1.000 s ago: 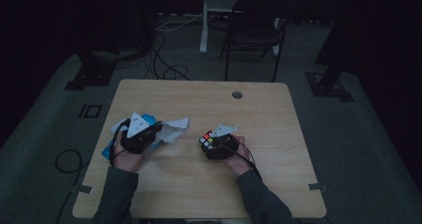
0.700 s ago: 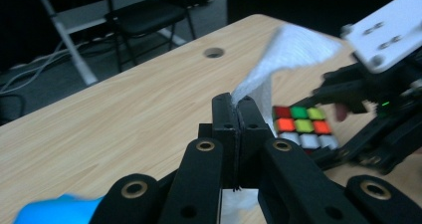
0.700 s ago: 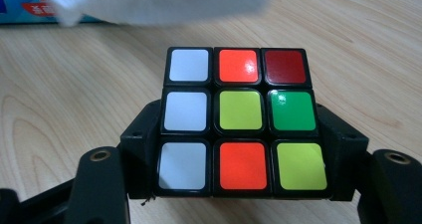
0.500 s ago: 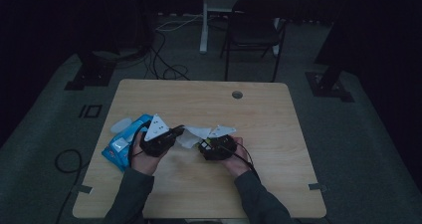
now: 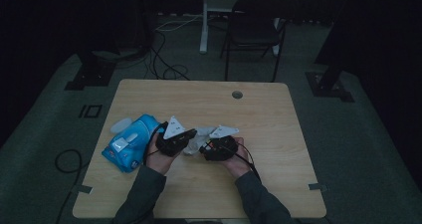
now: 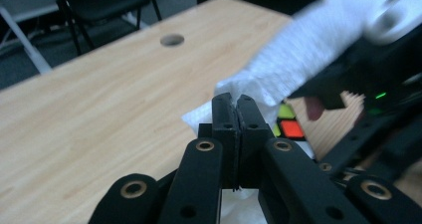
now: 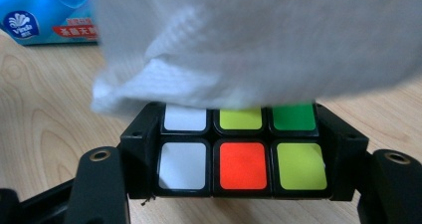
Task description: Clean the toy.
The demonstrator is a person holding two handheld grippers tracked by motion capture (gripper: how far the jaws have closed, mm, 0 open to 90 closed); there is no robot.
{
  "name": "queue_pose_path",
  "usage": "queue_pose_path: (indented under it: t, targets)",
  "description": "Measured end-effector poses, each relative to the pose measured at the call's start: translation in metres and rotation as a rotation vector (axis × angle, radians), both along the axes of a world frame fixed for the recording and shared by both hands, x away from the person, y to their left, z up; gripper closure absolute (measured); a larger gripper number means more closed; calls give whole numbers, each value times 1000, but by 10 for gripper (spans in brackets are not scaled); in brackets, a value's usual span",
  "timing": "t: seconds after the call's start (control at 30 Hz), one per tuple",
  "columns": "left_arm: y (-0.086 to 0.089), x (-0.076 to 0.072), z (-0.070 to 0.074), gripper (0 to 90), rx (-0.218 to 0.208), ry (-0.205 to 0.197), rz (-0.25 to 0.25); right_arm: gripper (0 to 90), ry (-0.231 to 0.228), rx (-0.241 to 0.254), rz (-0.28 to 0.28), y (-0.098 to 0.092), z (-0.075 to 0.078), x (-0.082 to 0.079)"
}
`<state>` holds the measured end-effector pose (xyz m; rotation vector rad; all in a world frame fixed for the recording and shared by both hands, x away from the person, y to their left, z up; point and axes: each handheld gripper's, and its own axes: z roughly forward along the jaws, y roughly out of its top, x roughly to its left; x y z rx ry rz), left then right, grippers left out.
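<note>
Since a second ago the left gripper (image 5: 185,140) has travelled from beside the blue tissue pack (image 5: 128,143) across to the right gripper (image 5: 211,147), carrying a white tissue (image 6: 291,59) with it, while the right hand has kept its place on the wooden table (image 5: 278,114). Its jaws are pressed together on a corner of that tissue, and in the left gripper view the sheet trails up and away from the tips toward the other tool. Between the right gripper's jaws sits the puzzle cube (image 7: 239,154), clamped by its two sides with a face of white, orange and yellow-green tiles turned toward that gripper's own camera. What the coming move depends on is how sheet and cube lie to each other: seen from the right gripper, the tissue hangs just beyond and above the cube, draped over its far top edge (whether it rests on the tiles or only hovers over them is hard to tell through the blur). From the left gripper the cube lies just ahead and slightly to the right of the jaw tips, very near, so a wipe would, I judge, need only a short sweep across the cube's upper face with the right hand holding steady.
</note>
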<state>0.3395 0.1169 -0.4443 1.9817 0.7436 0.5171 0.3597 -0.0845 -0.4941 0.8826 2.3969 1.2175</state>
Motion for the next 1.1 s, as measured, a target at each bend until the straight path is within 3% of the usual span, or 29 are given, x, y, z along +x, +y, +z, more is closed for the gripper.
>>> queue_pose_path:
  t: [0.13, 0.37, 0.53, 0.73, 1.1]
  targets:
    - [-16, 7, -15, 896, 47, 26, -7, 336, -11, 0, 11, 0, 1, -2]
    - [-21, 11, -19, 857, 52, 39, 0, 337, -16, -27, 5, -2, 0, -3]
    - [-19, 12, -20, 767, 37, 35, 17, 337, -16, -26, 6, -3, 0, -4]
    - [-19, 14, -18, 728, 36, 24, 32, 337, -24, -19, 17, -3, 2, -6]
    - [-19, 16, -18, 488, 43, 27, 88, 337, -35, -22, 37, -3, 2, -8]
